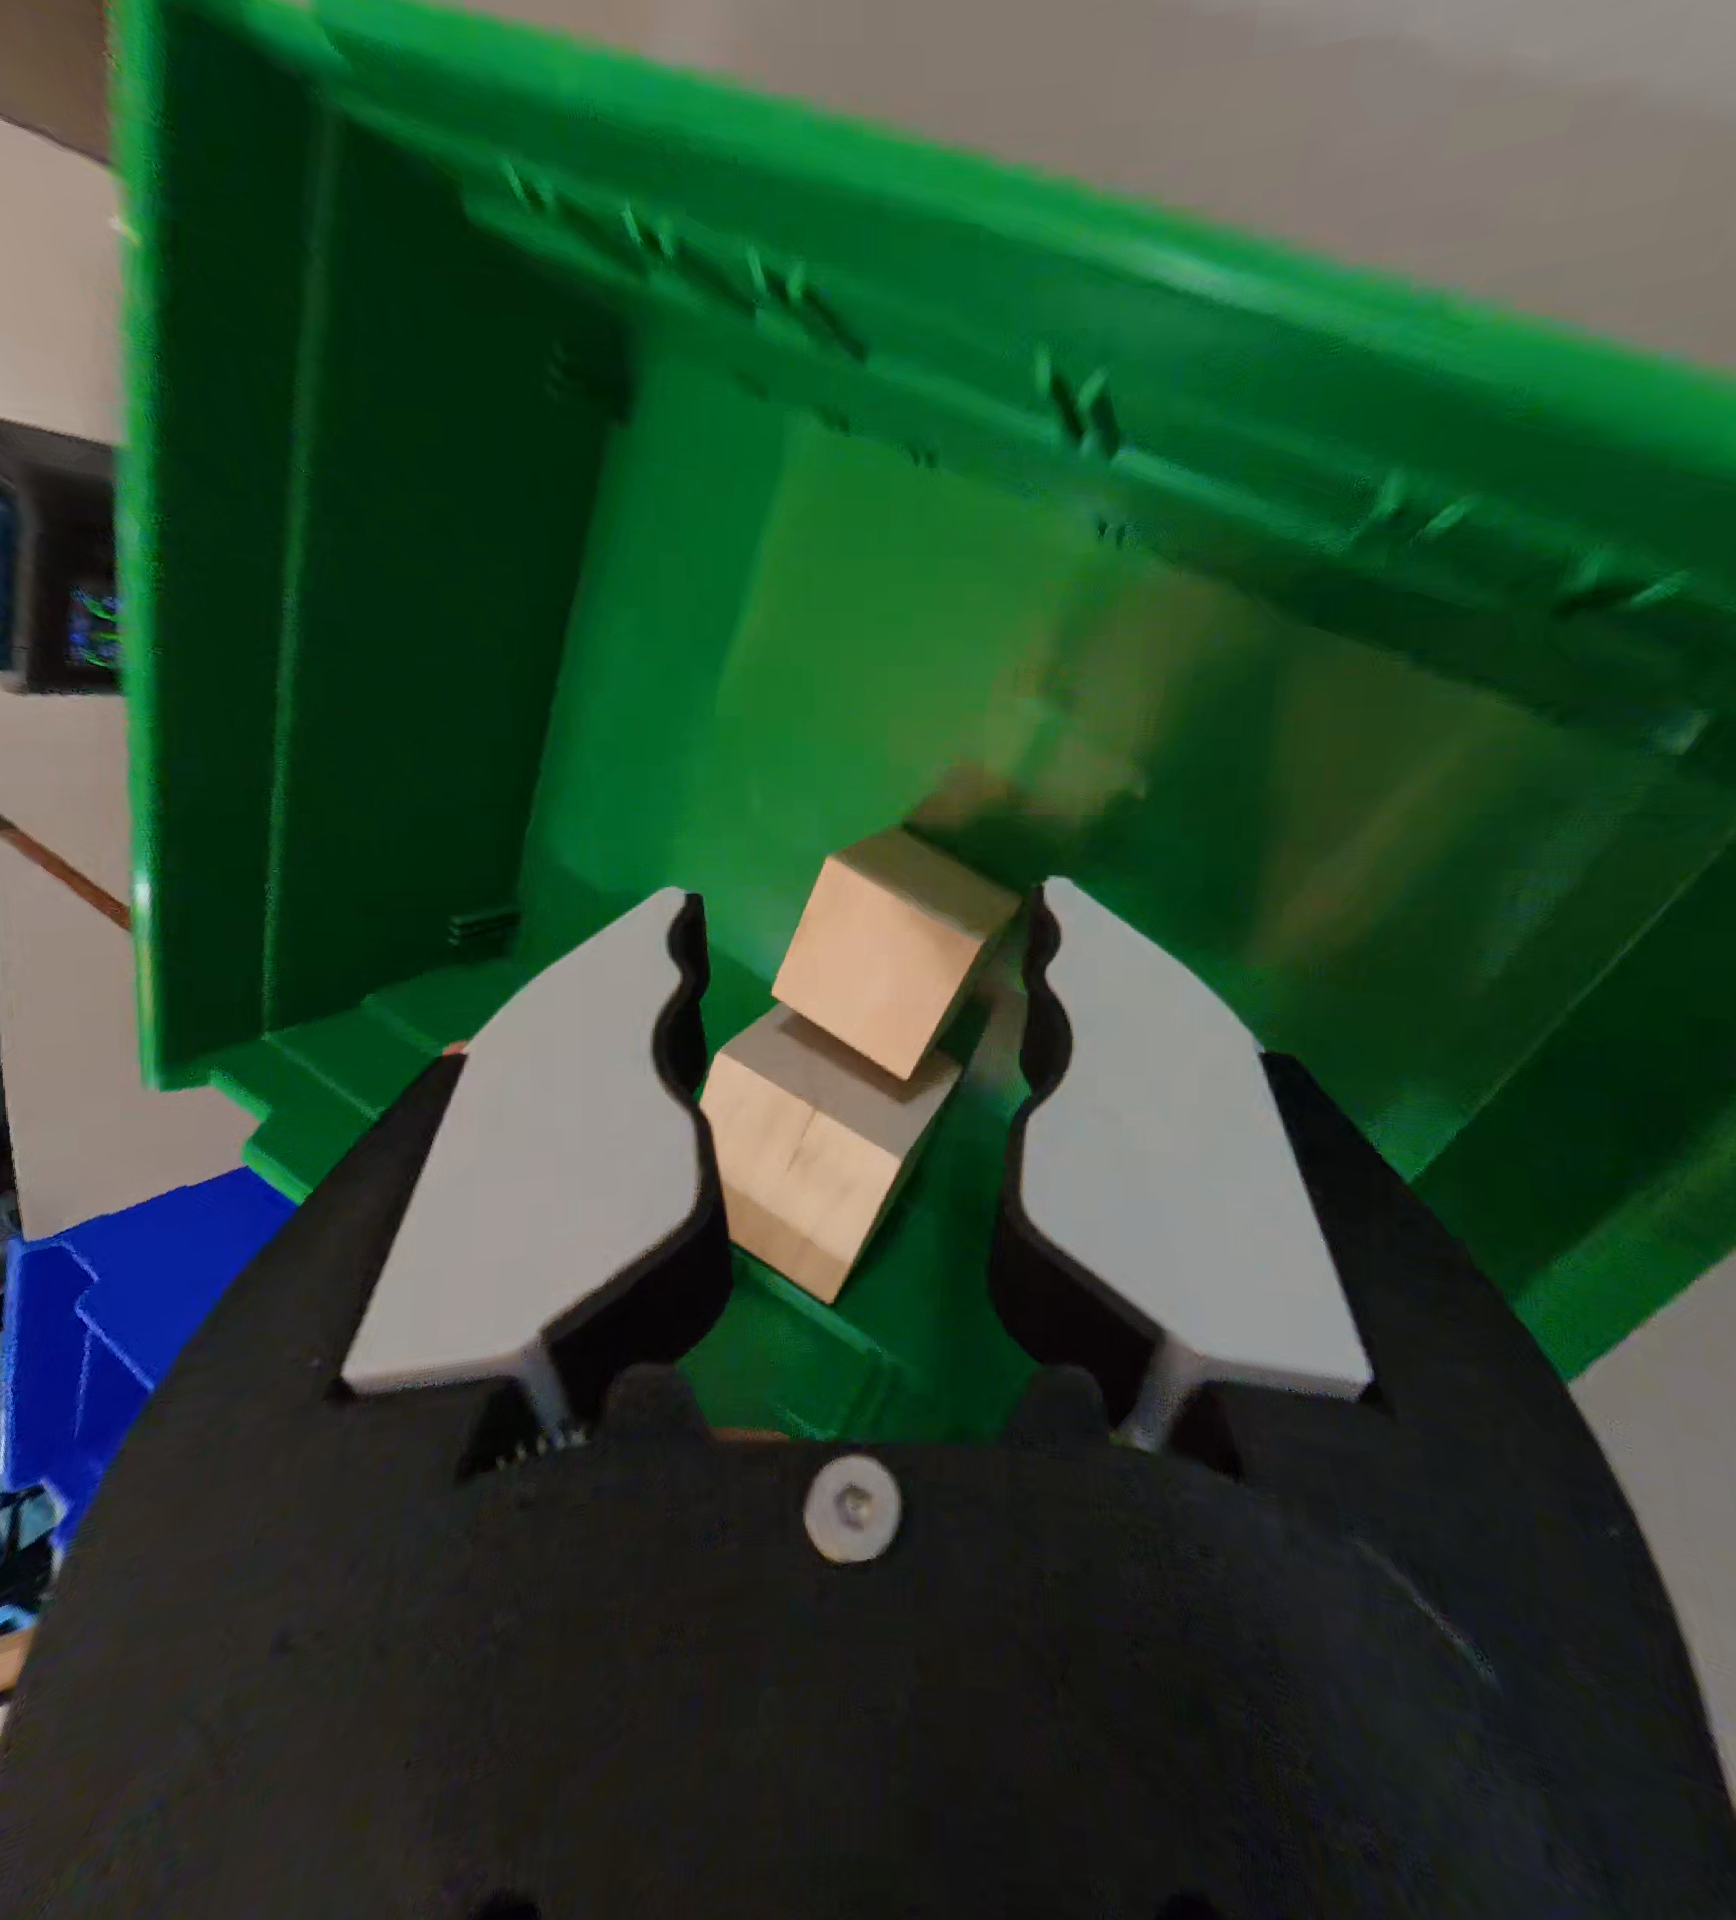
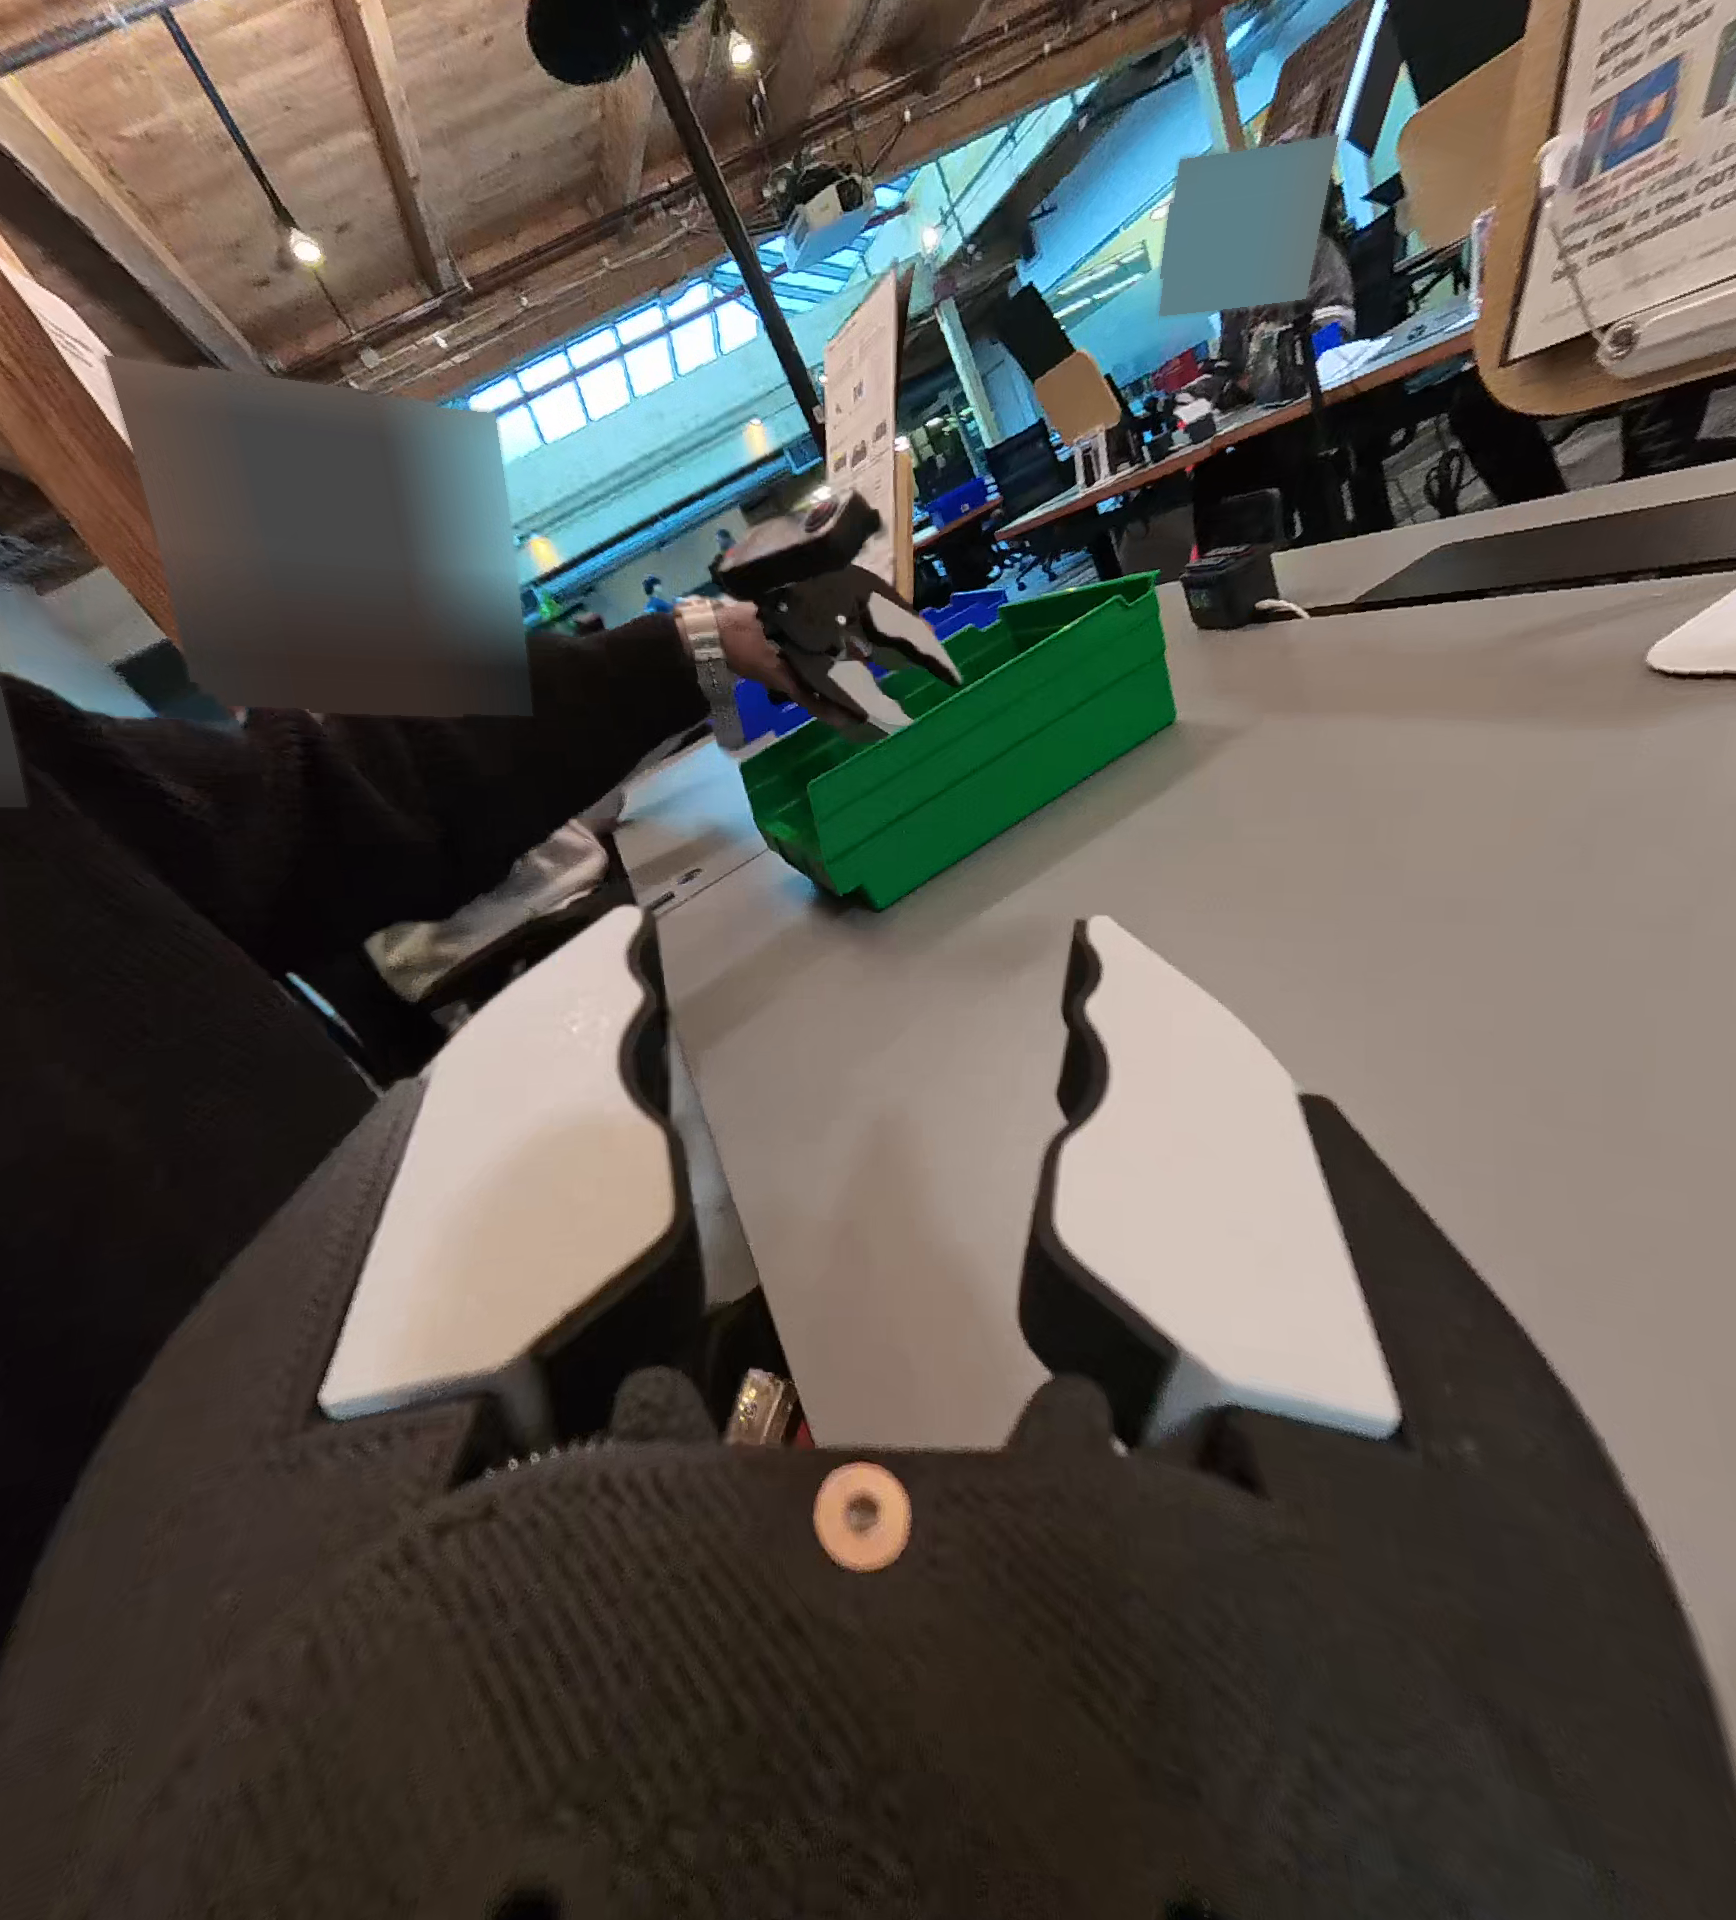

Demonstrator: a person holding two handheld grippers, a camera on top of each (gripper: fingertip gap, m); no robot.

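The left gripper (image 1: pixel 859 904) hangs over the near end of a green bin (image 1: pixel 1259 499), its fingers spread apart and gripping nothing. Between the fingertips lie two pale wooden cubes — the upper cube (image 1: pixel 890 951) sits tilted, resting on the top edge of the lower cube (image 1: pixel 822 1153), which lies against the bin's floor near its front lip. Neither finger touches either cube as far as the view shows. A third wooden shape just beyond them is too blurred to tell. A blue bin (image 1: pixel 105 1340) shows at the lower left, beside the green one.

The right gripper (image 2: pixel 864 930) hovers low over the bare grey desk (image 2: pixel 1415 883), fingers wide open and empty, well apart from the green bin. From this side the left gripper shows farther off — held by a hand with a dark sleeve (image 2: pixel 490 769) and a wristwatch (image 2: pixel 700 634), fingertips dipping into the bin.
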